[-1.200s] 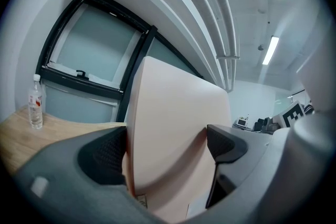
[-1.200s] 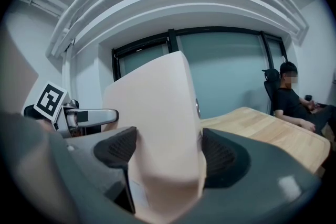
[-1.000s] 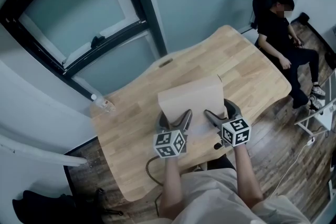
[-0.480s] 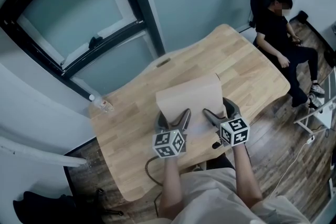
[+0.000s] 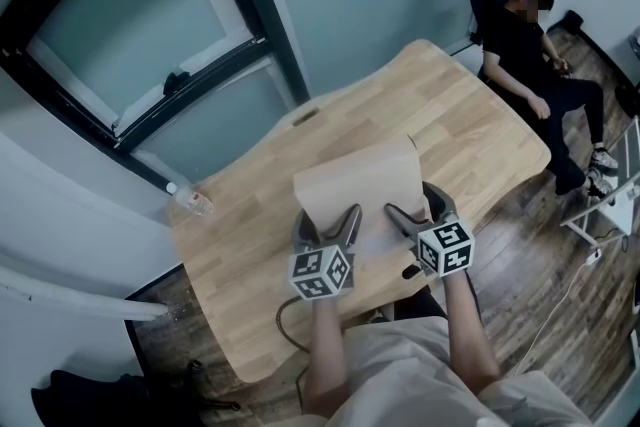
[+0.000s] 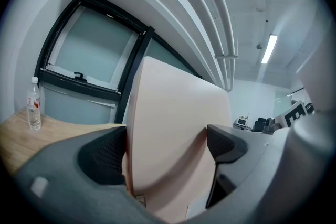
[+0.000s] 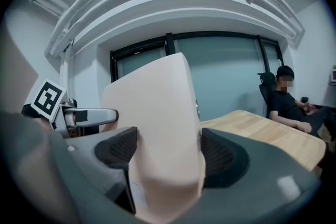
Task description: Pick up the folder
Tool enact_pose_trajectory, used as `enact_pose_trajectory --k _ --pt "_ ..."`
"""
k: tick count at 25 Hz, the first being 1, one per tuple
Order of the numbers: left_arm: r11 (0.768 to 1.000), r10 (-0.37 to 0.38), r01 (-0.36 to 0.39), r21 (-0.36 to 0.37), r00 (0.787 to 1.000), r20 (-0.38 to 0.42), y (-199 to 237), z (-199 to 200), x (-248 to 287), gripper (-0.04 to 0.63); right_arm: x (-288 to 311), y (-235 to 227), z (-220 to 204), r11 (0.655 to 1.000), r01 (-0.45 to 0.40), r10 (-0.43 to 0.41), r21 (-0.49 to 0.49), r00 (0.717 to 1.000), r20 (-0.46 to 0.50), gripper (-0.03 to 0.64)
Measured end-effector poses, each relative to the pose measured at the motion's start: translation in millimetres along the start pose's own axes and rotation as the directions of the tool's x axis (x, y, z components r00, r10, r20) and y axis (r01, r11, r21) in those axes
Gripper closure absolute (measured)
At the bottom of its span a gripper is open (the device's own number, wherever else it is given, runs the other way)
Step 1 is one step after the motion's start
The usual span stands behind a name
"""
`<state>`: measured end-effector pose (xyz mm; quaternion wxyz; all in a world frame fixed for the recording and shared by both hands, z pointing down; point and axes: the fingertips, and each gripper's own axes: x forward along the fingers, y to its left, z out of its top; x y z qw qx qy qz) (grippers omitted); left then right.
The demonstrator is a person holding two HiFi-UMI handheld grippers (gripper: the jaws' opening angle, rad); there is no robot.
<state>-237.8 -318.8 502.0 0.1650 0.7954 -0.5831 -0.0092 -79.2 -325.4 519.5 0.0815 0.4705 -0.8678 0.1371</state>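
Change: nothing of mine has shifted since the earlier frames; both tongs and the folder sit as before, and only the head view has drifted slightly.
Surroundings: wooden table; water bottle at its far left corner; seated person beyond its far right end; dark-framed window behind.
Obstruction: the raised sheet fills the middle of both gripper views and hides what lies behind it.
Folder: pale beige, plain and bowed, standing tilted up over the table's near half.
Left gripper: jaws wide, pads pressed on the folder's near left edge.
Right gripper: jaws wide, both pads pressed on its near right edge.
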Motion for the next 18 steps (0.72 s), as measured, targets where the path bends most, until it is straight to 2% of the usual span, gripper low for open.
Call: enact_pose_trajectory --k 18 --pt "0.999 -0.047 0.047 -0.001 0.999 -0.022 -14.5 -12.3 -0.7 0.098 -18.6 -6.5 -9.3 0.999 0.048 -0.048 -0.004 0.999 0.003 0.235"
